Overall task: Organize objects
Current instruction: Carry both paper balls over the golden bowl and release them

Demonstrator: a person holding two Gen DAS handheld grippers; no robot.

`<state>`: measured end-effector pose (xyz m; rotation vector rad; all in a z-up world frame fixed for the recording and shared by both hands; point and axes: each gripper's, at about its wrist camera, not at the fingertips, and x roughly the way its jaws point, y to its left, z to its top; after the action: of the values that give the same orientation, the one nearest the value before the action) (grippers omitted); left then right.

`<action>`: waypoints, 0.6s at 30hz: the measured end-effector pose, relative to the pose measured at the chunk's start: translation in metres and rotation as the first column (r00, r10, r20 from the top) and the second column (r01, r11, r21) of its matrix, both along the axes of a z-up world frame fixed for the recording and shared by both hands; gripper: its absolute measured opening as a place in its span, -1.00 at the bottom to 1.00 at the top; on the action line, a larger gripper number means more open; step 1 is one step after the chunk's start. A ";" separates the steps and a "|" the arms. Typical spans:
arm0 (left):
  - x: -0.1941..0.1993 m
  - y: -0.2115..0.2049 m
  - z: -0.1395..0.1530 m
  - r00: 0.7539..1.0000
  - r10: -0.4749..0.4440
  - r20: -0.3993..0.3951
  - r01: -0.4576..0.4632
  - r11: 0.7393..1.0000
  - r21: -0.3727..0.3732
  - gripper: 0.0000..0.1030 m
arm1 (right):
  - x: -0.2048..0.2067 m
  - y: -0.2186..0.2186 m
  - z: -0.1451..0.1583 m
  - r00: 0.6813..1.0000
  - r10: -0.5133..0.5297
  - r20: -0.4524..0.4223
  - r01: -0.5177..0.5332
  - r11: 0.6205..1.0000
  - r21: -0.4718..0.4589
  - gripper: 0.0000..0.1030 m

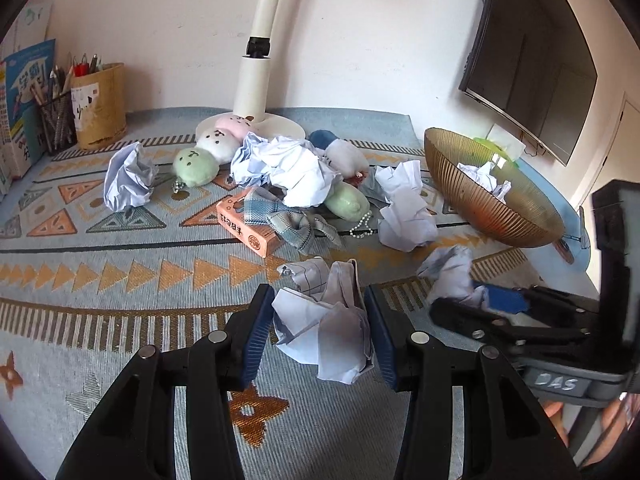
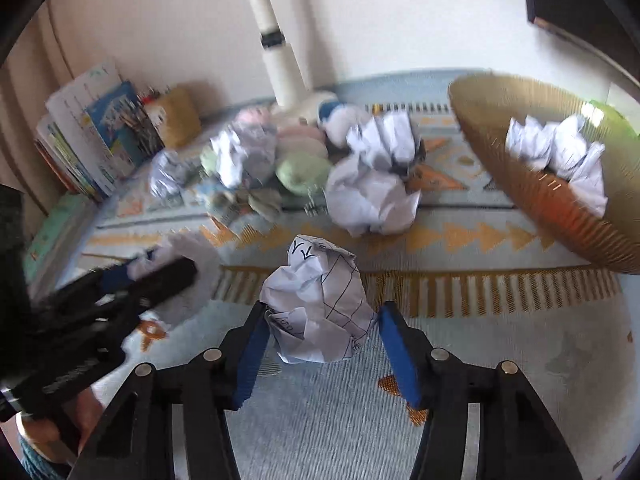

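**Two grippers, each with a crumpled paper ball between its fingers**

A crumpled paper ball (image 1: 326, 320) sits on the patterned blue rug (image 1: 120, 320), between the blue pads of the left gripper (image 1: 320, 332). Both pads touch its sides, so the jaws look closed on it. Another ball, with grid lines (image 2: 316, 304), sits inside the right gripper (image 2: 320, 340); its left pad touches the paper, but a gap shows at the right pad, so the jaws are partly wide. The right view is motion-blurred.

Beyond lie more loose paper balls (image 1: 406, 216), plush toys (image 1: 196, 166), an orange box (image 1: 250, 228) and a bead chain (image 1: 362, 226). A tilted golden bowl (image 1: 480, 200), to the right, already contains paper.

Risks, judged: light paper could slip from a loose grip, and the close grippers could collide heading toward the bowl.
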<state>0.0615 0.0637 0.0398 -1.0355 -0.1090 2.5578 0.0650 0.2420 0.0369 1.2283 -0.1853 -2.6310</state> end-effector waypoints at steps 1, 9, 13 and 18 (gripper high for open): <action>0.001 0.003 0.004 1.000 -0.008 -0.002 0.008 1.000 0.000 -0.15 | 0.007 0.005 0.009 1.000 -0.010 -0.026 0.010 1.000 -0.004 0.05; -0.003 0.074 0.097 0.973 -0.188 -0.136 0.197 0.979 0.060 -0.15 | 0.047 0.084 0.127 0.927 -0.224 -0.300 0.233 0.972 -0.006 0.06; -0.040 0.128 0.111 0.962 -0.249 -0.115 0.262 0.958 0.121 -0.15 | 0.040 0.134 0.155 0.869 -0.368 -0.330 0.379 0.925 -0.034 0.07; -0.080 0.177 0.076 0.961 -0.274 -0.030 0.276 0.950 0.146 0.06 | 0.008 0.168 0.125 0.880 -0.428 -0.206 0.423 0.903 -0.071 0.14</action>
<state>-0.0185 0.2408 0.1155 -0.9119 -0.1400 2.2657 0.0727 0.4101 0.1622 0.9668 -0.4986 -3.1029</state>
